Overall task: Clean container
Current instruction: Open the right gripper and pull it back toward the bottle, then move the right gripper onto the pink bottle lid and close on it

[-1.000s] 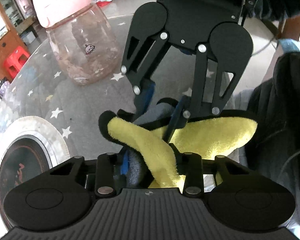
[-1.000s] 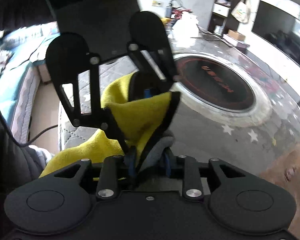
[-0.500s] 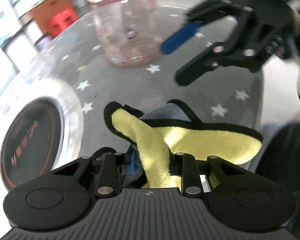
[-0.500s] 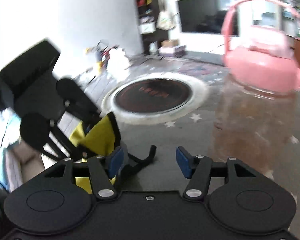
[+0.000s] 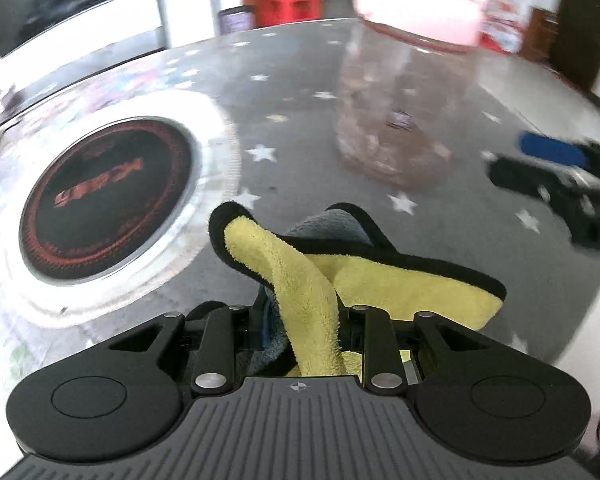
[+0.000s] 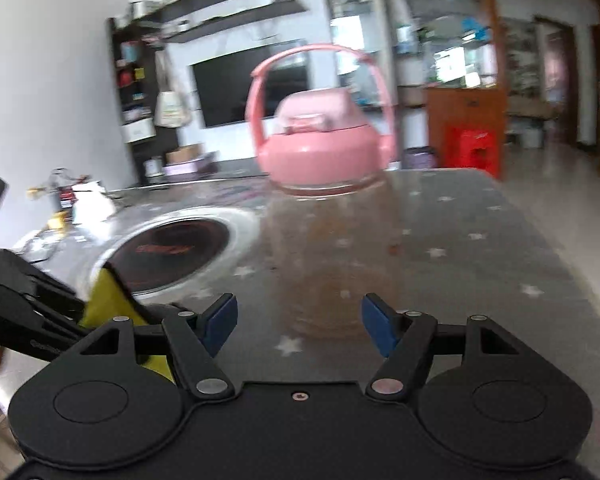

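Note:
A clear, stained container (image 6: 336, 264) with a pink lid and handle (image 6: 320, 148) stands upright on the grey star-patterned table (image 6: 480, 264). It also shows in the left wrist view (image 5: 396, 128), far right of centre. My left gripper (image 5: 300, 320) is shut on a yellow and grey cloth (image 5: 380, 280) with black trim, held above the table. My right gripper (image 6: 300, 320) is open and empty, its blue-padded fingers (image 6: 220, 316) facing the container a short way in front. It appears at the right edge of the left wrist view (image 5: 560, 176).
A round black cooktop (image 5: 100, 196) with a white ring is set into the table to the left of the container. The cloth and the left gripper (image 6: 28, 312) sit at the left of the right wrist view. A red stool (image 6: 474, 152) stands beyond the table.
My right gripper let go of the cloth, opened, and swung away to face the container. My left gripper kept the cloth and turned toward the cooktop and container.

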Available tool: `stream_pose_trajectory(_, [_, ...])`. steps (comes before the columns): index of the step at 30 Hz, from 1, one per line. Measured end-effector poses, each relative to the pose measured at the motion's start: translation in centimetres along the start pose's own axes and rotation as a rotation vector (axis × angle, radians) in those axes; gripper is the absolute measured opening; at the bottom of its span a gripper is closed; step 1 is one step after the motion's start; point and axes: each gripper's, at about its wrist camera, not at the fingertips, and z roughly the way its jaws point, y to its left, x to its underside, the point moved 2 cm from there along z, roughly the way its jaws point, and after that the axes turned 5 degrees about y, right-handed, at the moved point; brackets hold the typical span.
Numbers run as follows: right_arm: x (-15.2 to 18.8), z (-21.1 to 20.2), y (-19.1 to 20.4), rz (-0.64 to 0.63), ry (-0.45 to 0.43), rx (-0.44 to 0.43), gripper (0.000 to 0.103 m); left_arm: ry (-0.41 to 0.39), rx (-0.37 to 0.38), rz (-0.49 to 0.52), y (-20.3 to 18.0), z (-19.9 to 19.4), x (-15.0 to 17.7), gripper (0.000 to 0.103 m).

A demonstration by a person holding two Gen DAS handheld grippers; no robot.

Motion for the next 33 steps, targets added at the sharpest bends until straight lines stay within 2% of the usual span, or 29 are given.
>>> stream_pose_trajectory(6, [0.4, 0.0, 0.9, -0.065, -0.026, 0.088, 0.072, -0.044, -0.009, -0.066, -1.5, -2.0, -0.7, 0.021])
stream_pose_trajectory(12, [0.2, 0.0, 1.2, -0.05, -0.045, 0.101, 0.072, -0.126, -0.01, -0.095, -2.6, -3.8, -2.4, 0.015])
stream_pose_trajectory(16, [-0.3, 0.2, 0.4, -0.03, -0.067, 0.116, 0.071, -0.145, -0.005, -0.124, -2.6, -3.9, -3.2, 0.014])
stream_pose_trajectory(23, [-2.3, -0.2, -1.0, -0.023, -0.137, 0.13, 0.058, -0.198, -0.012, -0.14, -2.7, -5.1, -5.3, 0.014])
stream_pose_trajectory(33, [-5.1, -0.1, -2.6, -0.023, -0.232, 0.18, 0.045, -0.298, -0.004, -0.147, -2.7, -7.5, -7.8, 0.014])
